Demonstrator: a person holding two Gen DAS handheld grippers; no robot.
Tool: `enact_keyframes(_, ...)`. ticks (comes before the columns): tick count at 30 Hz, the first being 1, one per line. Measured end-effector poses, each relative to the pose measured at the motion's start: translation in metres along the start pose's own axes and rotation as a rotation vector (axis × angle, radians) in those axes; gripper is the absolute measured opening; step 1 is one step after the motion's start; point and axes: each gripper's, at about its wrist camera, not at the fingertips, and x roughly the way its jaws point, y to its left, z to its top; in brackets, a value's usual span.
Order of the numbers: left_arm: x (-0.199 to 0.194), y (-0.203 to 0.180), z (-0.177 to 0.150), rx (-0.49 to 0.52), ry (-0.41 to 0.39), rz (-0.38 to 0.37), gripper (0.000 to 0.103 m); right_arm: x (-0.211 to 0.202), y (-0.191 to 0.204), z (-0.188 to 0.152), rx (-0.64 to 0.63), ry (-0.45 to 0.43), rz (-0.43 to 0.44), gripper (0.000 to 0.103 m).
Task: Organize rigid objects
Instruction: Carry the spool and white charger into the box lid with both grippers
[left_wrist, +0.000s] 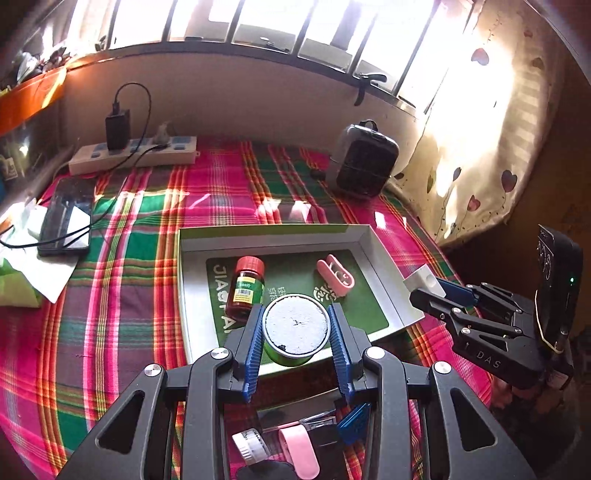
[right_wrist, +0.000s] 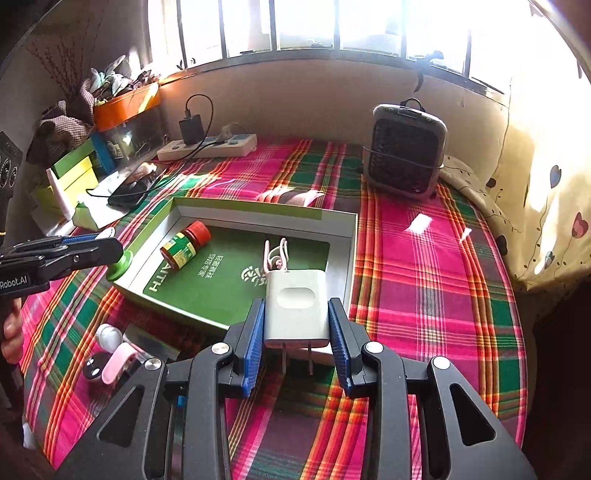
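Observation:
My left gripper (left_wrist: 295, 328) is shut on a green round tin with a white lid (left_wrist: 295, 325), held over the near edge of the shallow white box with a green floor (left_wrist: 199, 295). In the box lie a red-capped bottle (left_wrist: 246, 288) and a pink clip (left_wrist: 334, 276). My right gripper (right_wrist: 295, 321) is shut on a white plug charger (right_wrist: 295, 306), held over the box's near right corner (right_wrist: 347, 266). In the right wrist view the left gripper (right_wrist: 107, 240) and its green tin (right_wrist: 120, 264) show at the left. The right gripper also shows in the left wrist view (left_wrist: 436, 290).
Loose items lie on the plaid cloth (right_wrist: 424, 295) near the box: a white bottle (left_wrist: 249, 445), a pink clip (left_wrist: 299, 448), a round black piece (right_wrist: 92, 365). A black fan heater (right_wrist: 404, 147), a power strip (right_wrist: 210, 146) and a phone (left_wrist: 66, 218) stand behind.

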Motion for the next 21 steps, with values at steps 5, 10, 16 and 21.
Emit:
enact_keyframes(5, 0.020, -0.002, 0.009, -0.001, 0.025, -0.006, 0.033, 0.015, -0.005, 0.015, 0.009, 0.003, -0.010, 0.035)
enact_keyframes(10, 0.040, -0.005, 0.015, 0.011, 0.052, -0.007, 0.033, 0.033, -0.005, 0.026, -0.019, 0.023, -0.028, 0.035)
enact_keyframes(16, 0.065, -0.009, 0.019, 0.028, 0.092, -0.010, 0.033, 0.056, -0.011, 0.037, -0.039, 0.055, -0.050, 0.035)
enact_keyframes(21, 0.085, -0.009, 0.023, 0.039, 0.123, -0.011, 0.033, 0.073, -0.014, 0.042, -0.046, 0.080, -0.042, 0.035)
